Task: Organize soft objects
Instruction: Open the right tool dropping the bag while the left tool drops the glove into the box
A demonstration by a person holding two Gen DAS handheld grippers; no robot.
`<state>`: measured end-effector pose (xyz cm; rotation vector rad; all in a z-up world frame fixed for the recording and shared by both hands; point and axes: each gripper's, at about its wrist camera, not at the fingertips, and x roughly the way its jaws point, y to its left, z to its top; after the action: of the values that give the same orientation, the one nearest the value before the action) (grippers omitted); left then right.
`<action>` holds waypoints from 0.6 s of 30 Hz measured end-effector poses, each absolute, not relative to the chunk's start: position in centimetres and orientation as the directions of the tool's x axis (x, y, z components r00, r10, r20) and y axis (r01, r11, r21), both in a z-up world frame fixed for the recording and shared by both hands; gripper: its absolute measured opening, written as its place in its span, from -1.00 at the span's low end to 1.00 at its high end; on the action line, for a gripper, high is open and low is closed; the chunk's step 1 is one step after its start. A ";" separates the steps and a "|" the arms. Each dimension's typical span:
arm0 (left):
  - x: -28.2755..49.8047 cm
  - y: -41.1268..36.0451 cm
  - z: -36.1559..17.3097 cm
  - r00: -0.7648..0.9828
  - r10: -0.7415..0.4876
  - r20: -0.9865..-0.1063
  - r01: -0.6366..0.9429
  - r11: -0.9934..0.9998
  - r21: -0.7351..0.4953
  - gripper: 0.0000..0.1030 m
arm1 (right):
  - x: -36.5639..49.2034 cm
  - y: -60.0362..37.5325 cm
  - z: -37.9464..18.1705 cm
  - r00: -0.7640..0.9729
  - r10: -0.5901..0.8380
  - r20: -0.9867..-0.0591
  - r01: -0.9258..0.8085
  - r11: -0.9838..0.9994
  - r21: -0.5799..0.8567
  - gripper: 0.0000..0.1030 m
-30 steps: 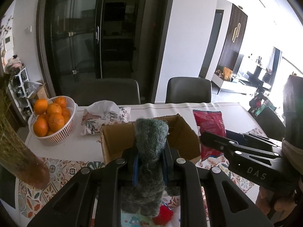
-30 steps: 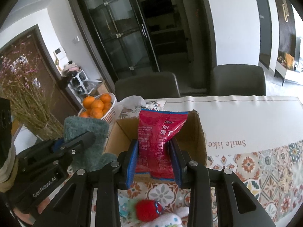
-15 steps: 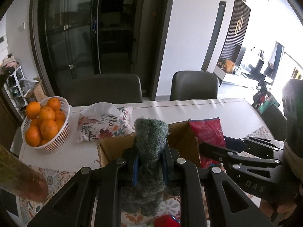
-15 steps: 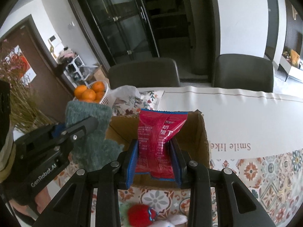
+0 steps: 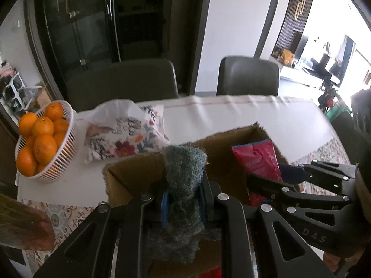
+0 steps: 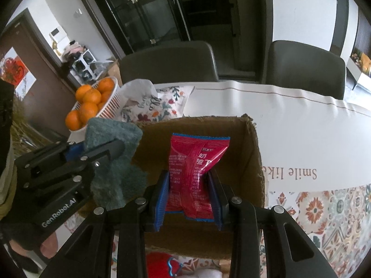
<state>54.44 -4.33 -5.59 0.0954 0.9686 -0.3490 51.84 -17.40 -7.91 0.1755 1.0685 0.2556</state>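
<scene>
A dining room with dark glass doors and two grey chairs stands behind the desk, which is covered by a white cloth at its far side and a patterned one at its near side. On the desk, near its middle, sits an open cardboard box. Toward the far left corner lies a floral pillow, and just beside it a white basket of oranges stands at the left edge. The left tool grips a grey-green fuzzy cloth between its blue pads over the box's near left side; its jaws have just been opening slightly, with the cloth between them and hanging down. The right tool is clamped on a red snack packet, held upright over the open box's interior. A red plush toy lies on the desk at its near edge, just in front of the box.
</scene>
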 end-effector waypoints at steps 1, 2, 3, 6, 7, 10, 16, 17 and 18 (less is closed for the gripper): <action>54.6 -4.4 -6.1 0.501 -0.247 -0.829 0.335 0.939 -0.078 -0.51 | 52.0 -17.4 -8.2 0.450 0.288 -0.845 -0.120 0.958 0.262 -0.34; 54.8 -4.5 -6.5 0.490 -0.249 -0.835 0.339 0.937 -0.081 -0.50 | 52.1 -17.5 -8.4 0.446 0.288 -0.847 -0.118 0.957 0.263 -0.34; 54.9 -4.6 -6.9 0.479 -0.250 -0.841 0.344 0.935 -0.083 -0.45 | 52.2 -17.5 -8.7 0.440 0.289 -0.850 -0.118 0.957 0.265 -0.34; 55.1 -4.8 -7.8 0.463 -0.236 -0.855 0.344 0.936 -0.072 -0.34 | 52.5 -17.5 -9.1 0.432 0.284 -0.856 -0.110 0.959 0.262 -0.34; 55.1 -4.8 -8.0 0.459 -0.233 -0.857 0.339 0.938 -0.073 -0.25 | 52.6 -17.5 -9.3 0.429 0.283 -0.858 -0.108 0.959 0.262 -0.34; 55.2 -4.7 -8.5 0.448 -0.225 -0.865 0.331 0.941 -0.073 -0.09 | 52.7 -17.5 -9.6 0.425 0.277 -0.862 -0.103 0.961 0.258 -0.30; 54.8 -4.0 -8.5 0.432 -0.215 -0.876 0.306 0.949 -0.082 0.09 | 52.5 -17.8 -9.0 0.448 0.268 -0.853 -0.076 0.962 0.263 -0.05; 54.6 -3.9 -8.3 0.435 -0.215 -0.874 0.303 0.949 -0.083 0.12 | 52.4 -17.9 -8.7 0.453 0.268 -0.850 -0.072 0.961 0.265 -0.05; 54.4 -3.9 -8.1 0.441 -0.215 -0.871 0.300 0.950 -0.083 0.17 | 52.2 -18.0 -8.5 0.459 0.266 -0.848 -0.068 0.962 0.265 -0.05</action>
<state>54.37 -3.86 -8.08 0.0885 1.0678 -0.3207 52.19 -17.95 -8.50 0.2048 1.0764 0.2074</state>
